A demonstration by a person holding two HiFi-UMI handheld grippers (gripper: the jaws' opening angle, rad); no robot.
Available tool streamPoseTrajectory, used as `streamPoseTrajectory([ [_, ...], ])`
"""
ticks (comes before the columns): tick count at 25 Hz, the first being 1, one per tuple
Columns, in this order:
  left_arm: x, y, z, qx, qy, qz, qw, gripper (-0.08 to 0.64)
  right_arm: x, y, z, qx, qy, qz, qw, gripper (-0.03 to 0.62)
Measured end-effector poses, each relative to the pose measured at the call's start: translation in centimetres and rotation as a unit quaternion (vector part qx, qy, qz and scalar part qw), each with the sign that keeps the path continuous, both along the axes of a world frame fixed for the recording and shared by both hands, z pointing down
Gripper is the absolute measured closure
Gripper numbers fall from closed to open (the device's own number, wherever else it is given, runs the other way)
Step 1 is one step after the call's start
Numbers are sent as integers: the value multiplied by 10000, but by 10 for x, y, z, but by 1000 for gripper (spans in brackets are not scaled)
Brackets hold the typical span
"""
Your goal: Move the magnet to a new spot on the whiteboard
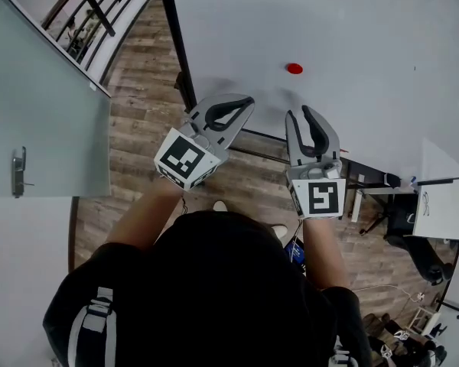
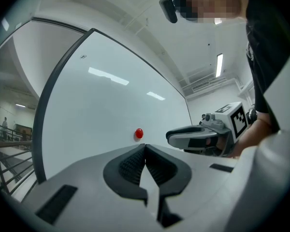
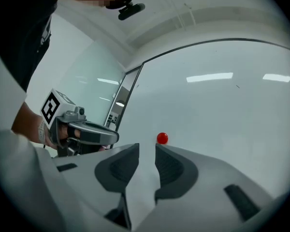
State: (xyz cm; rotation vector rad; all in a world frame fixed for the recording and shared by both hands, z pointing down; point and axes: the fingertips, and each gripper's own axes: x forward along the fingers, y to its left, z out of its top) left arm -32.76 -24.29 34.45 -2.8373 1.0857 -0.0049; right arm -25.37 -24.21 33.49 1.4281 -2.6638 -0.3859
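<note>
Whiteboard (image 1: 329,21) fills the far side of the scene, standing upright in front of a person seen from above the head. A small round red magnet (image 1: 294,69) clings to the board, alone on the bare white, with nothing touching it. The person holds two grey tools level, both aimed at the board. The left gripper (image 1: 247,102) sits near and to the left of the magnet, and its fingers (image 2: 130,164) are pressed together on nothing. The right gripper (image 1: 304,111) sits near and slightly right of the magnet. Its fingers (image 3: 170,167) stand a little apart with nothing between them, and the magnet shows just beyond their tips, still clear of them. The pickup looks not yet begun. The main risk is that the gap between the right fingers looks narrow for the magnet, so the tips may push it rather than straddle it. That would slide it along the board or flick it off onto the wooden floor (image 1: 145,90) below. A weak pinch on such a small, smooth piece could also let it slip as it is pulled free.
</note>
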Motion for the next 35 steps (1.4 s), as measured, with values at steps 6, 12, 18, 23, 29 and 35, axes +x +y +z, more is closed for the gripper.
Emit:
streamPoseTrajectory([
  [6, 13, 19, 10, -59, 3, 270, 9996, 555, 6, 27, 13, -251, -311, -218, 9990, 558],
  [12, 23, 36, 16, -95, 33, 443, 9990, 555, 2, 40, 26, -489, -554, -563, 9957, 592],
  [18, 31, 41, 18, -171, 58, 472, 9987, 555, 4, 45, 29, -590, -585, -735, 9938, 592],
  [23, 31, 41, 21, -230, 35, 474, 9986, 555, 4, 46, 30, -582, -576, -763, 9937, 592],
  [29, 30, 40, 20, -230, 73, 447, 9987, 555, 2, 43, 29, -576, -603, -741, 9938, 592],
  [35, 32, 41, 17, -226, 93, 462, 9986, 555, 6, 43, 27, -625, -689, -721, 9930, 592],
])
